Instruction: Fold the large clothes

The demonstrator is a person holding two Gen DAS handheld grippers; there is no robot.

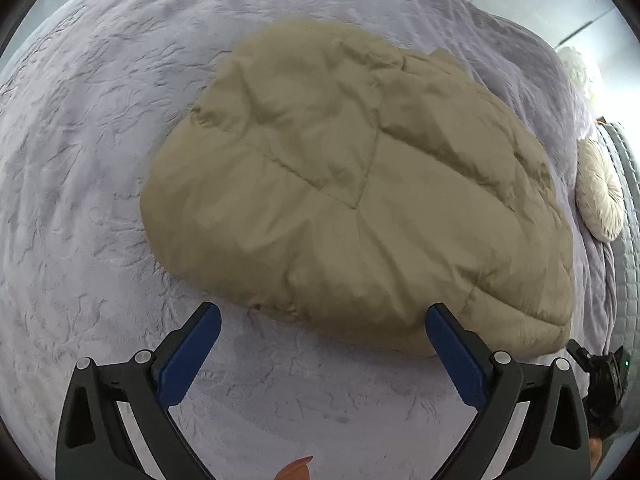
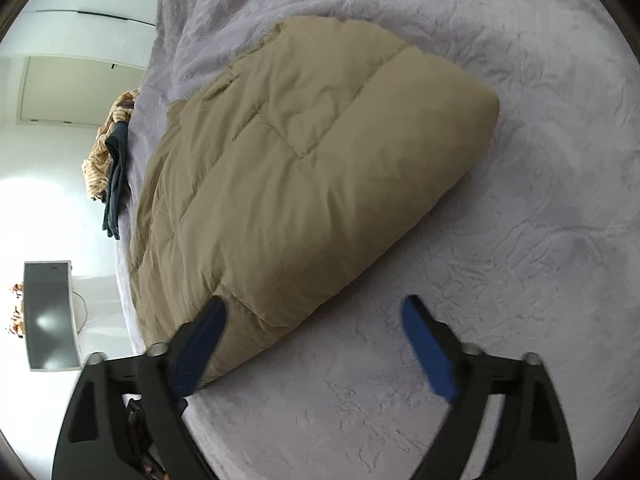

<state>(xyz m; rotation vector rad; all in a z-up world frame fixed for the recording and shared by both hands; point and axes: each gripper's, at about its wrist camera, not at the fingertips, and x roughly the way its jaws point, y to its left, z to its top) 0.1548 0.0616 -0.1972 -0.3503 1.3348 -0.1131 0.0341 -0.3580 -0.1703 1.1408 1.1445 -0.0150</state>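
Both grippers stand with jaws wide apart and nothing between the pads. The left gripper (image 1: 322, 316) hovers at the near edge of the khaki quilted padded garment (image 1: 352, 184); its right finger (image 1: 452, 352) overlaps the garment's near hem in the picture, but contact cannot be confirmed. The right gripper (image 2: 312, 312) sits at the near end of the same garment (image 2: 304, 168), its left finger (image 2: 200, 344) in front of the fabric, its right finger over bare bedding.

Location: the garment lies as a thick folded bundle on the lavender plush bed cover (image 1: 80, 208), roughly central, with its right side near the bed's edge.

Orientation: in the right wrist view the bundle's long axis runs from the near left corner toward the far right, ending in a rounded, puffed fold. In the left wrist view it runs from the far left to the near right. Which end is collar or hem cannot be told.

Risks, as judged:
- The filling is springy; an unpressed fold may reopen once left free.
- A grip taken on the top layer alone would peel the bundle apart instead of moving it whole.
- The side near the bed's edge could slide off if dragged that way.
- The slick shell may slip from the pads under a shallow bite.
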